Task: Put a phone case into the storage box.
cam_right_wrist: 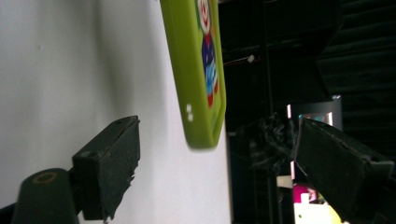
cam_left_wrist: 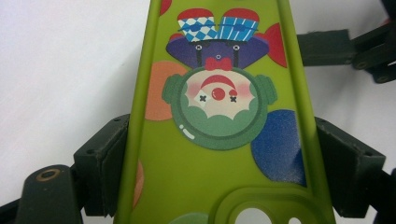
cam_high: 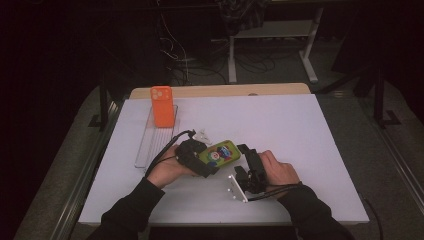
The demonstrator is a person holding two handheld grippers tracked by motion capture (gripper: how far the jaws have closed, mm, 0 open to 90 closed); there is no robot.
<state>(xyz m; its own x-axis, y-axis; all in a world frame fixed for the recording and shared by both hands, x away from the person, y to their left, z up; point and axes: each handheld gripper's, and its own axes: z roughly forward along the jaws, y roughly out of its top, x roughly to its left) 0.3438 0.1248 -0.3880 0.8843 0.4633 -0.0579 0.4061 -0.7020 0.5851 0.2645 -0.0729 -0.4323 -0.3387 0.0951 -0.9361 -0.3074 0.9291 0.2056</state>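
A green phone case [cam_high: 221, 152] printed with a clown is held just above the white table, near its middle front. My left gripper [cam_high: 210, 159] is shut on it. In the left gripper view both black pads [cam_left_wrist: 109, 154] press on the long edges of the case [cam_left_wrist: 187, 177]. My right gripper [cam_high: 247, 151] stands open just right of the case's far end. In the right gripper view the rounded end of the case [cam_right_wrist: 196, 70] hangs between and ahead of the two jaws, touching neither pad [cam_right_wrist: 116, 154].
An orange phone case [cam_high: 162, 106] stands upright at the far end of a clear tray [cam_high: 149, 147] on the left of the white table [cam_high: 290, 130]. A wooden board [cam_high: 225, 90] runs along the far edge. Cables and desk legs lie beyond.
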